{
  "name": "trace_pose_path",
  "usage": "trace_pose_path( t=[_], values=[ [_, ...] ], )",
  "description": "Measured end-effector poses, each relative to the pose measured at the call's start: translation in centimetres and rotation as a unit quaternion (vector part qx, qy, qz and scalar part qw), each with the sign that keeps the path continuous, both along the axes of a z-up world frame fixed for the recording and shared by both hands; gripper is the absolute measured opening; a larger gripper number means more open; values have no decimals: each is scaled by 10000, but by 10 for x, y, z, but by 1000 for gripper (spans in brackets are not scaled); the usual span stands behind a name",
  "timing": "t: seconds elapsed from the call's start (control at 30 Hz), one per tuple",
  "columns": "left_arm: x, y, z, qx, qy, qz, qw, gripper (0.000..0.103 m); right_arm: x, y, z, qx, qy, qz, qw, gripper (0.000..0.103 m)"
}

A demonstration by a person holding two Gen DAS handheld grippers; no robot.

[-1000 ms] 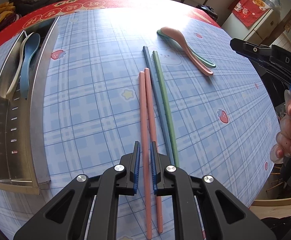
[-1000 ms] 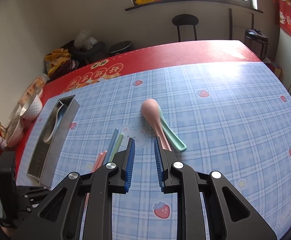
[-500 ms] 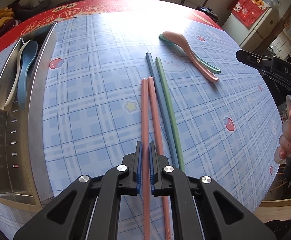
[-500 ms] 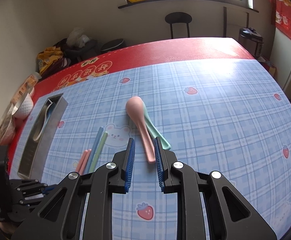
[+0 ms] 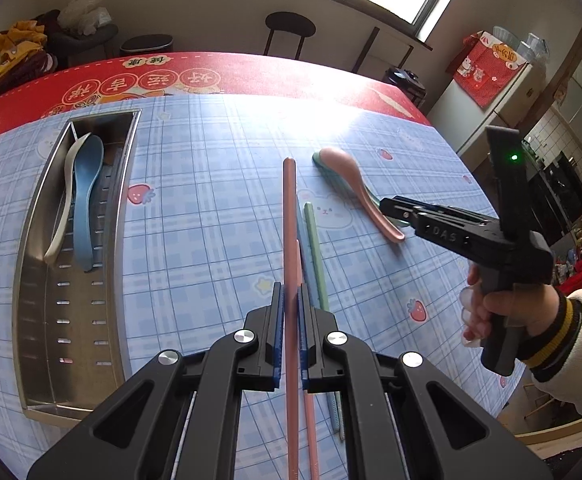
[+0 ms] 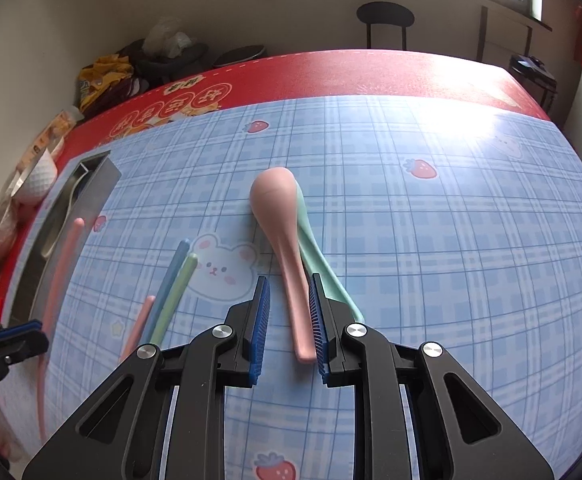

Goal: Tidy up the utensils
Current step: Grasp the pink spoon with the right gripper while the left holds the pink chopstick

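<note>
My left gripper is shut on one pink chopstick and holds it lifted off the table; the raised chopstick also shows in the right wrist view. The other pink chopstick, a blue chopstick and a green chopstick lie on the table. My right gripper is open, its jaws either side of the handle of the pink spoon, which lies on a green spoon.
A steel utensil tray at the left holds a white spoon and a blue spoon. Bowls stand at the table's far left edge. The cloth is blue check with a red border.
My left gripper shut on one pink chopstick and raised it off the table. My right gripper moved down and forward until its open jaws straddle the pink spoon's handle.
</note>
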State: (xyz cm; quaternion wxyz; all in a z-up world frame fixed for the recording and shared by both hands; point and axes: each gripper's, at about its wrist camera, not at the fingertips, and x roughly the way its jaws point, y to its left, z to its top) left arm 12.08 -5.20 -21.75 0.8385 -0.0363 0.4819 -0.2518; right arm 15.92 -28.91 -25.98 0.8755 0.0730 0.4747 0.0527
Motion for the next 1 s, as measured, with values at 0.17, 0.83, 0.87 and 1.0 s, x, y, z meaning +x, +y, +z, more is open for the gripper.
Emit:
trace_pose_path(
  t=[0.17,0.83,0.87,1.0],
  values=[
    [3,9,9,-83,-61,62,9999,6,19,7,-10,-66,67,-75,9999,21],
    [9,30,18,-258,6,192,9995,6,30,36,-16,-518,275,95,9982,21],
    [8,31,19,-275,39,198,9994,6,30,36,-16,-505,293,64,9983,21],
    [7,39,31,-275,59,236,9993,6,34,36,-15,-399,342,-76,9986,21]
  ],
)
